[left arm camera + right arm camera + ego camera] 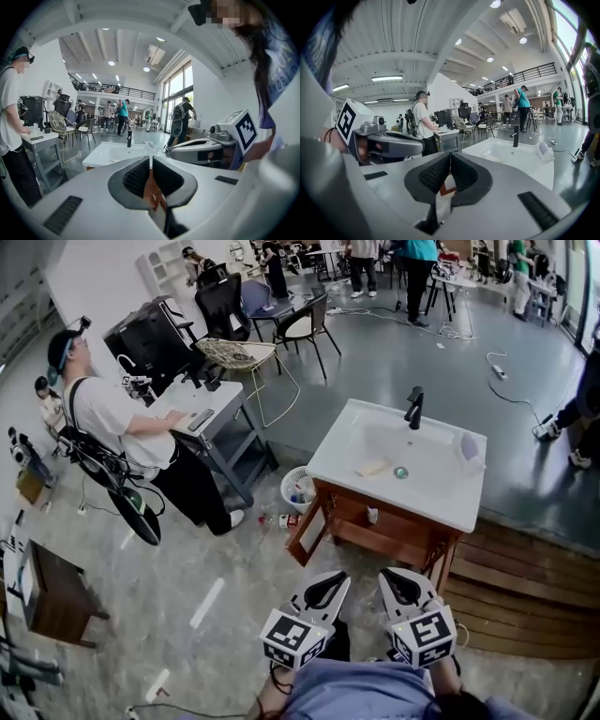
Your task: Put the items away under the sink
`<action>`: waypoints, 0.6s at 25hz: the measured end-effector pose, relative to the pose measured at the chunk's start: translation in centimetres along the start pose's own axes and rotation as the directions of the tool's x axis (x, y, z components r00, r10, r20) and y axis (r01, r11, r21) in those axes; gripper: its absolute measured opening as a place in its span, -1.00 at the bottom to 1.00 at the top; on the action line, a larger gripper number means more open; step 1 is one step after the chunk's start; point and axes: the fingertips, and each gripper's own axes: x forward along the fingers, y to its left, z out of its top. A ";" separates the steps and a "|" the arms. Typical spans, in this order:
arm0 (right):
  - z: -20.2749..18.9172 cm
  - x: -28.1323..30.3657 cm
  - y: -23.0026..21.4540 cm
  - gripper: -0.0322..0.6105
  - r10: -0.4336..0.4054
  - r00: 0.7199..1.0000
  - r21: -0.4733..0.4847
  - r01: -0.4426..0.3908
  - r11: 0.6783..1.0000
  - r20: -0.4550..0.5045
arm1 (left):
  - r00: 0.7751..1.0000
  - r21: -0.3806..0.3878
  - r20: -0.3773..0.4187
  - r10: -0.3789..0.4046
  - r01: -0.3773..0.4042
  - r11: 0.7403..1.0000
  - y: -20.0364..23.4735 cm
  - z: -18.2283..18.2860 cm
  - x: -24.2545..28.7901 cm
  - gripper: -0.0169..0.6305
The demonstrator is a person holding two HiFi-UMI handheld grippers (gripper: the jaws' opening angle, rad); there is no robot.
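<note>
While I hold both grippers side by side in front of me, the left gripper (150,157) has its 2 jaws pressed together at the tips with nothing between them. The right gripper (450,154) is the same, with its tips meeting and empty. Both point toward the white sink (450,505), which stands just ahead on a wooden cabinet (398,540) with an open front. A black faucet (413,407) rises at the far rim of the basin. In the basin a pale yellowish piece (373,467) lies near the drain (401,472), and a white object (469,448) sits at the basin's right edge. A small white thing (372,515) shows at the cabinet's open front, under the basin. On the floor left of the cabinet stands a white basket (286,493) holding a few items, and a bottle (279,519) lies just beside it. Further left, a person (108,418) in a white shirt leans at a grey table (214,411).
</note>
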 end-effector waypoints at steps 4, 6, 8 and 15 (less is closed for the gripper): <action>0.8 3.3 -1.3 -0.84 -0.027 1.000 0.028 0.027 0.999 -0.015 | 0.999 -0.002 0.002 -0.033 0.033 0.999 3.7 1.1 2.3 -0.90; 0.9 5.0 -2.0 -0.84 -0.045 0.999 0.037 0.046 0.998 -0.030 | 0.999 -0.002 -0.005 -0.051 0.051 0.999 5.3 1.2 3.3 -0.90; 1.1 6.6 -2.4 -0.84 -0.062 0.997 0.044 0.064 0.997 -0.046 | 0.997 -0.008 -0.016 -0.073 0.073 0.997 6.9 1.1 4.1 -0.90; 2.0 12.2 -3.4 -0.84 -0.109 0.989 0.058 0.116 0.992 -0.103 | 0.990 -0.037 -0.023 -0.141 0.140 0.989 12.3 1.6 6.6 -0.90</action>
